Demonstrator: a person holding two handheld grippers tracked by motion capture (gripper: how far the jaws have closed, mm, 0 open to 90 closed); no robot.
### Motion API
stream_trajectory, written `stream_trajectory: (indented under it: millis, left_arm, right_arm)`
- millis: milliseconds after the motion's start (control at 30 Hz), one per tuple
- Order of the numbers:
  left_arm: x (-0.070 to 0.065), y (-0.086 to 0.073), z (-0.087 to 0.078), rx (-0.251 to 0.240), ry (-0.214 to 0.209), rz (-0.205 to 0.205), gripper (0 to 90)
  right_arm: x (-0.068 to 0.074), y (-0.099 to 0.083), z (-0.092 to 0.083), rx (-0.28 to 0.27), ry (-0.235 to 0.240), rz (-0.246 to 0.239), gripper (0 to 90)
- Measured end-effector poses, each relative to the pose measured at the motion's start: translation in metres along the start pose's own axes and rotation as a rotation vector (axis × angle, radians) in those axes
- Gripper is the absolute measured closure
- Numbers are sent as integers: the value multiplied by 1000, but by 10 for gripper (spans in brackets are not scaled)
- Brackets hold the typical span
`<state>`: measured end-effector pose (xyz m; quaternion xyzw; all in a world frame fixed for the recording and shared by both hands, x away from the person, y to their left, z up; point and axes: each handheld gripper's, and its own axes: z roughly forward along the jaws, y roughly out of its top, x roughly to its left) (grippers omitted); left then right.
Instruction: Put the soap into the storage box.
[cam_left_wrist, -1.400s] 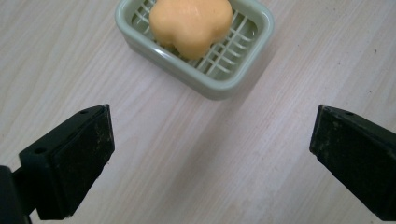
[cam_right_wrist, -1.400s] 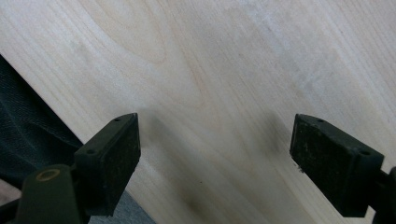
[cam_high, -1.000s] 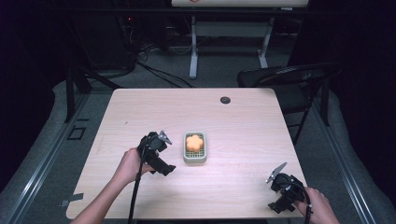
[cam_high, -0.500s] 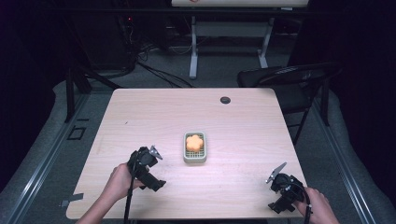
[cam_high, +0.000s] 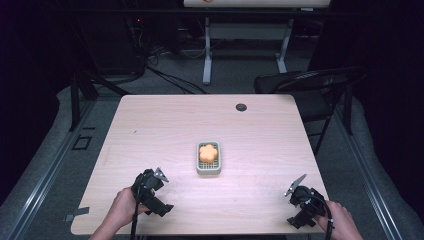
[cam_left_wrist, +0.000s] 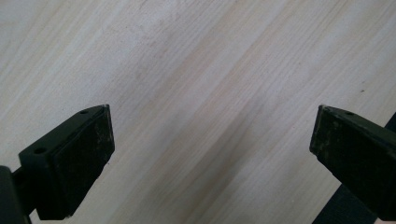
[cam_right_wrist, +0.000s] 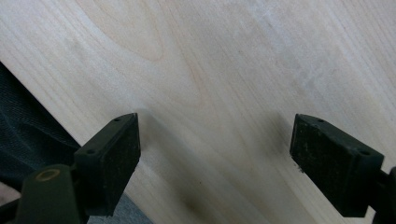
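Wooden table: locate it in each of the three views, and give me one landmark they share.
High view: the wooden table spans the middle of the picture.
Left gripper view: its light grain runs behind both open jaws.
Right gripper view: it covers all but the lower left.
Shared landmark: the table's near edge, which runs diagonally at the right gripper view's left.

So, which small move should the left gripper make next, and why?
Probably bring the left gripper forward and to the right, toward the orange flower-shaped piece in the small grey tray. Its jaws stand wide open over bare table, holding nothing, and it sits nearer the tray than the right gripper does.
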<state>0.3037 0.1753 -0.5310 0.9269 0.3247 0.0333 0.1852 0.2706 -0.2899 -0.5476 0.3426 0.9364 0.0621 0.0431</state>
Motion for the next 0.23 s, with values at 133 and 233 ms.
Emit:
stream_trajectory:
  millis: [133,233]
  left_arm:
    - [3,0,0,-16,-2,-15,3]
    - [5,0,1,-15,0,-13,2]
  right_arm:
    - [0,0,0,-2,2,-1,158]
    - [0,0,1,-7,7,9,158]
